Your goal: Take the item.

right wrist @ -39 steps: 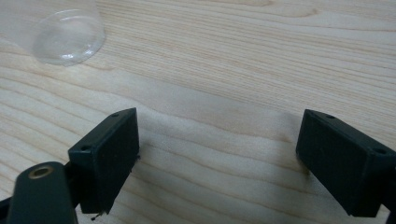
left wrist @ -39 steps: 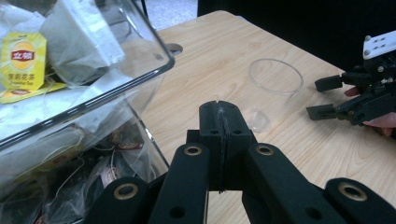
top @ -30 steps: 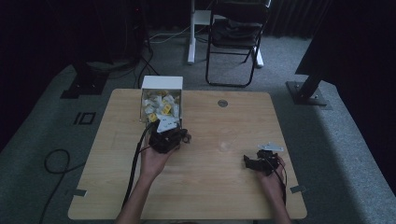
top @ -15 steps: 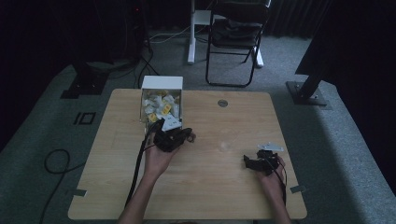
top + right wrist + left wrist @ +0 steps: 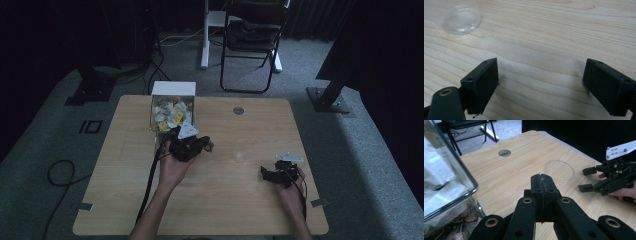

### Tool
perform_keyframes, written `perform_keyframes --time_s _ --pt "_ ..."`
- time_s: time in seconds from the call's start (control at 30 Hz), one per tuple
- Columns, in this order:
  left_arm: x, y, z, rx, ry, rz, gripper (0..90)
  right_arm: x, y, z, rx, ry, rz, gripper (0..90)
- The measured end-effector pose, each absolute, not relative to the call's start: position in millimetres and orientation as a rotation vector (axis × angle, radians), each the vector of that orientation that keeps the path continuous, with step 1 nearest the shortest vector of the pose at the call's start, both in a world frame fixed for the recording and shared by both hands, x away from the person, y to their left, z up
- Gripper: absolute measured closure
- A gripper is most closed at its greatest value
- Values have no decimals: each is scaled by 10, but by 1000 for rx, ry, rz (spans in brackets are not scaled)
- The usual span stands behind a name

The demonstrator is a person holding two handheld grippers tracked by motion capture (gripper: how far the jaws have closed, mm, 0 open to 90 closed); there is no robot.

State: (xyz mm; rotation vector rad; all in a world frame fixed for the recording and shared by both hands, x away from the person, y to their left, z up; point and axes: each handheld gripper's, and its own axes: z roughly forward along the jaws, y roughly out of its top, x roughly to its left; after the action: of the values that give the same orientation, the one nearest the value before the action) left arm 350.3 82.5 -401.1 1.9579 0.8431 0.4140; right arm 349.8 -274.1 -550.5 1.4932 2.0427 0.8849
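Across the high view, the left tongs (image 5: 206, 145) sit left of centre, just below the clear box (image 5: 172, 90) of yellow-and-white packets. Against the picture from a second ago they have drifted slightly to the right, away from the box. The right tongs (image 5: 265, 174) rest at the lower right, unchanged. A clear plastic cup (image 5: 243, 156) shows only as a faint glint on the tabletop (image 5: 225, 210), between the two tools and touching neither. Judged from this, the left tool is coming off the box towards the cup, and the task is at an early stage.

Along the left gripper view, the left tongs (image 5: 541, 182) are fully closed, pad against pad, with nothing visible between them. The box wall (image 5: 446, 182) stands at the left edge of the frame. The cup (image 5: 559, 170) lies ahead as a thin transparent ring, upright and apparently empty. The right tongs (image 5: 587, 179) are at the right edge, spread apart, near the cup but clear of it.

Within the right gripper view, the right tongs (image 5: 540, 85) stand wide open over bare wood and hold nothing. The cup (image 5: 461, 18) is at the upper left of the frame, colourless, thin-walled and easily overlooked.
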Motion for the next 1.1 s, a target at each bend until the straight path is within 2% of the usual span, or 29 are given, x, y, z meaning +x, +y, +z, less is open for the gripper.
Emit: perform_keyframes --time_s 1.1 --pt "3637 626 -4050 1964 841 395 900 3498 -2740 -5505 1494 2040 886 131"
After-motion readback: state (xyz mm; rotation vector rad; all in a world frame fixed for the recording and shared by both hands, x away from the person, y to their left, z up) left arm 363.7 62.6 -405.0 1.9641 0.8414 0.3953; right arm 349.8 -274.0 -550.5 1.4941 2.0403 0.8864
